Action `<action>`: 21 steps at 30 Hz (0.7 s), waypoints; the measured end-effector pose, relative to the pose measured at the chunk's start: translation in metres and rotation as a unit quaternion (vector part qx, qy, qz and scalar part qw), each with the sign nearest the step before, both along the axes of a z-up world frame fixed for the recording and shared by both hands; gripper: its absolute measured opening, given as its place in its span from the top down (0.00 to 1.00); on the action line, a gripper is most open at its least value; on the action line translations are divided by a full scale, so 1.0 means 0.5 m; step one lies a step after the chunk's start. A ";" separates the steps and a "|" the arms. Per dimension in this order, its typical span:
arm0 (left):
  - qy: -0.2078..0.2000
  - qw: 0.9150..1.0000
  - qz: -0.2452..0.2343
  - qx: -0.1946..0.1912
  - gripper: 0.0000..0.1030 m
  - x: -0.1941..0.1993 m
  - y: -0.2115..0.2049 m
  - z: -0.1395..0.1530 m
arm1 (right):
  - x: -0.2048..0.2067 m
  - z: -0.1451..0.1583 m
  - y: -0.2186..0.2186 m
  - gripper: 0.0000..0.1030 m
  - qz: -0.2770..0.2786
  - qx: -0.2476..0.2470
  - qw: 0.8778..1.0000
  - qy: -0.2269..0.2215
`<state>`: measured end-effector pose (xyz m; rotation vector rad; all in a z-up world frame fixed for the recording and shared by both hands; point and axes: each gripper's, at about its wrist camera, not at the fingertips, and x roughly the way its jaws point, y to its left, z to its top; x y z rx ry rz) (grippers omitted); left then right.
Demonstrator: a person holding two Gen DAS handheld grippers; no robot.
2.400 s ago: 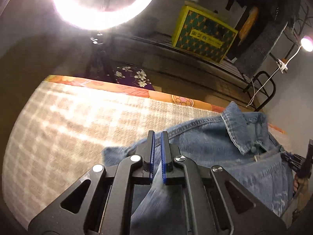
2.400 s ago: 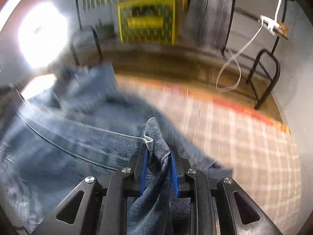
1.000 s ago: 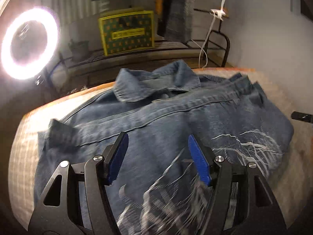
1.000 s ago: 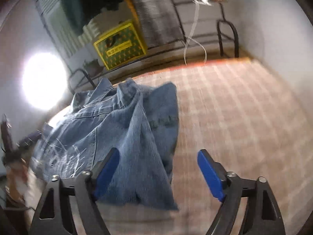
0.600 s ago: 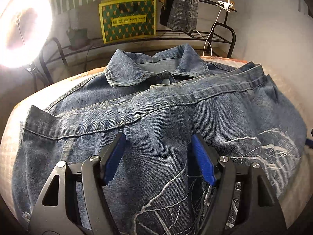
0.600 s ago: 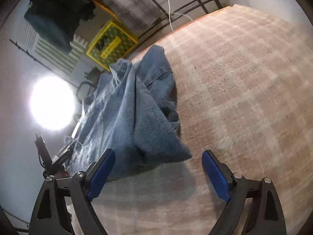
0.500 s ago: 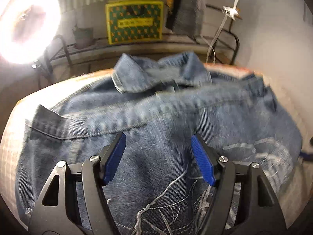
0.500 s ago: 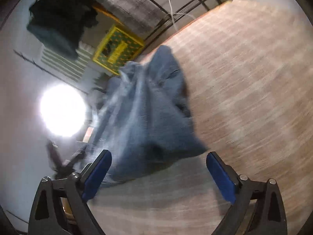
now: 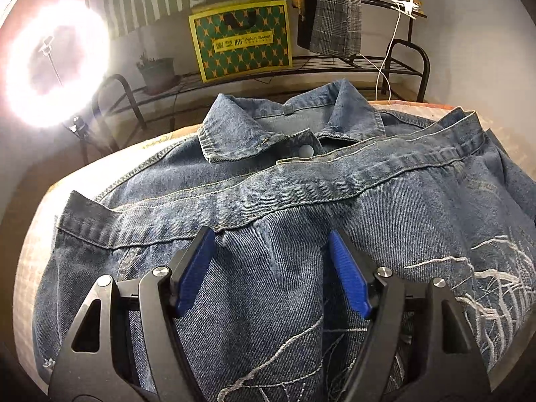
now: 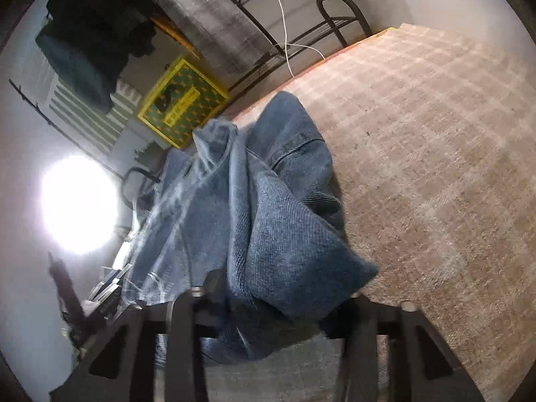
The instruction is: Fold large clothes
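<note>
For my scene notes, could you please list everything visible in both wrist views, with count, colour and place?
denim jacket: one, blue with white embroidery, spread over the checked cover, collar at the far side
checked cover: one, beige, under the jacket
ring light: one, white and lit, far left
patterned box: one, green with yellow trim, on the metal rack
metal rack: one, black, along the wall
potted plant: one, dark, on the rack beside the box
hanging clothes: several, grey check and dark, above the rack
white cable: one, hanging at the rack's right end
left gripper: black with blue fingers, open above the jacket
right gripper: black, blurred, closing with a jacket fold between its fingers
</note>
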<state>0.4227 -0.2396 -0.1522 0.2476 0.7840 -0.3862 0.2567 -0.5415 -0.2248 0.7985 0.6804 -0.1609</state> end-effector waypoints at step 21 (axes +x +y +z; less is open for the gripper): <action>0.010 0.993 0.011 -0.116 0.28 -0.068 0.176 0.090 | 0.026 0.254 0.183 0.79 0.076 -0.179 0.978 -0.072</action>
